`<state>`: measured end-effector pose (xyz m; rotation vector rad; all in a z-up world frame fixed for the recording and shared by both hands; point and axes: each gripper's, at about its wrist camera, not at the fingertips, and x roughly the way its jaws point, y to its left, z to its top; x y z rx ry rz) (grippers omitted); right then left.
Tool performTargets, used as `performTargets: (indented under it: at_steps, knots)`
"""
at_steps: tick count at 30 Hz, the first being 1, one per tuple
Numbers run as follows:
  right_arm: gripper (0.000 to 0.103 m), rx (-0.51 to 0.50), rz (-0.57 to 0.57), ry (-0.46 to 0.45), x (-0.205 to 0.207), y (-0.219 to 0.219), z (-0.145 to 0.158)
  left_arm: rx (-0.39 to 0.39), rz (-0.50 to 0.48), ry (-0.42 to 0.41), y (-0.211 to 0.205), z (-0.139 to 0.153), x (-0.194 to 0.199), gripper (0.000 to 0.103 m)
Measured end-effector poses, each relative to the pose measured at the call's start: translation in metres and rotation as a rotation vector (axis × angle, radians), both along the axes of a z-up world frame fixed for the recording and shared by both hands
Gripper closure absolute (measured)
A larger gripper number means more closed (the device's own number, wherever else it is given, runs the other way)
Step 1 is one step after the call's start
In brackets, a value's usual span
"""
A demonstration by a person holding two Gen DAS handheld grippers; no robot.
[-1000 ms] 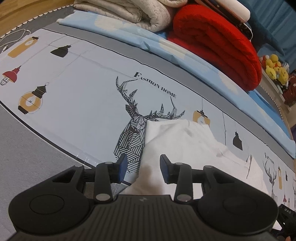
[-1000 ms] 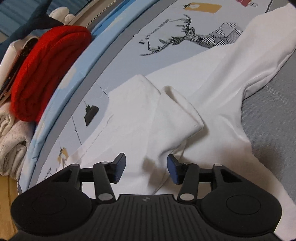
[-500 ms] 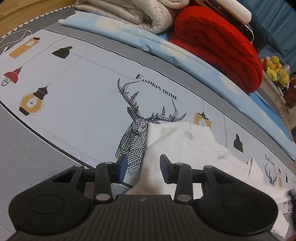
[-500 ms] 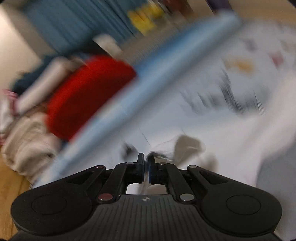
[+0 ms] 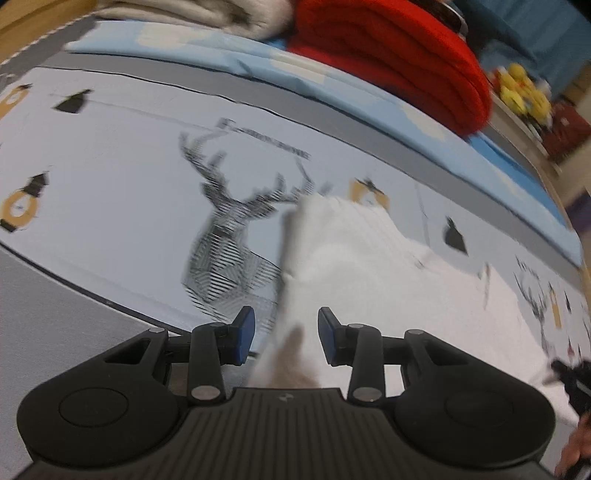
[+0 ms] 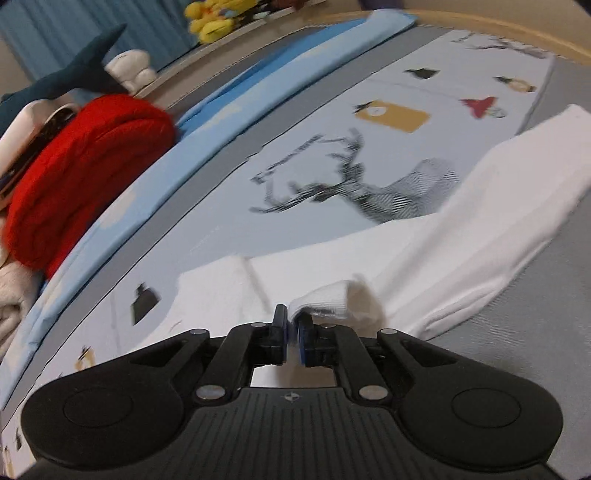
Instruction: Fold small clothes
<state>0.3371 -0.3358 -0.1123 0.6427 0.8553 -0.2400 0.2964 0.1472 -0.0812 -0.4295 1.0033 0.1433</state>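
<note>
A white garment (image 5: pixel 354 251) lies on a printed bedsheet with a deer drawing (image 5: pixel 229 236). My left gripper (image 5: pixel 286 332) is open, its fingers apart over the garment's left edge, with cloth between and below them. In the right wrist view the same white garment (image 6: pixel 480 221) stretches to the right. My right gripper (image 6: pixel 291 328) is shut on a bunched fold of the white garment (image 6: pixel 328 299) and holds it slightly raised.
A rolled red blanket (image 5: pixel 388 55) and beige blankets (image 5: pixel 184 11) sit along the far side of the bed; the red blanket also shows in the right wrist view (image 6: pixel 81 166). Yellow plush toys (image 5: pixel 524 92) stand beyond. A grey mat (image 6: pixel 535 314) borders the sheet.
My right gripper closed on a fold of the white garment and swung with it. My left gripper stayed open and shifted a little over the garment's left edge.
</note>
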Motion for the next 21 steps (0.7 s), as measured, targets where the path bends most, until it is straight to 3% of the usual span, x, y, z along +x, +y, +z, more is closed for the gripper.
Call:
performTargets:
  at_steps: [4, 6, 9, 12, 13, 15, 17, 19, 21]
  knots:
    - [0.082, 0.001, -0.085, -0.01, -0.011, -0.016, 0.004, -0.004, -0.117, 0.034, -0.019, -0.013, 0.002, 0.062]
    - [0.08, -0.002, -0.111, -0.03, -0.012, -0.022, 0.007, 0.046, -0.14, 0.092, -0.023, -0.025, 0.002, 0.062]
    - [0.08, -0.013, -0.172, -0.034, -0.017, -0.034, 0.01, 0.105, -0.106, 0.183, -0.018, -0.044, 0.003, 0.062]
    - [0.078, 0.019, -0.222, -0.028, -0.02, -0.045, 0.01, 0.123, -0.082, 0.187, -0.013, -0.043, 0.004, 0.062]
    - [0.073, 0.041, -0.212, -0.018, -0.018, -0.046, 0.008, 0.143, -0.08, 0.182, -0.014, -0.041, 0.004, 0.062]
    - [0.065, 0.095, -0.174, 0.018, -0.014, -0.046, 0.001, 0.224, -0.064, 0.188, -0.012, -0.04, 0.004, 0.071]
    - [0.063, 0.11, -0.154, 0.072, -0.011, -0.045, -0.007, 0.281, -0.017, 0.213, -0.004, -0.043, 0.006, 0.079]
    - [0.063, 0.127, -0.14, 0.101, -0.009, -0.046, -0.015, 0.259, 0.066, 0.195, 0.01, -0.042, 0.005, 0.079]
    - [0.063, 0.129, -0.125, 0.114, -0.005, -0.046, -0.017, 0.197, 0.09, 0.138, 0.013, -0.03, 0.003, 0.079]
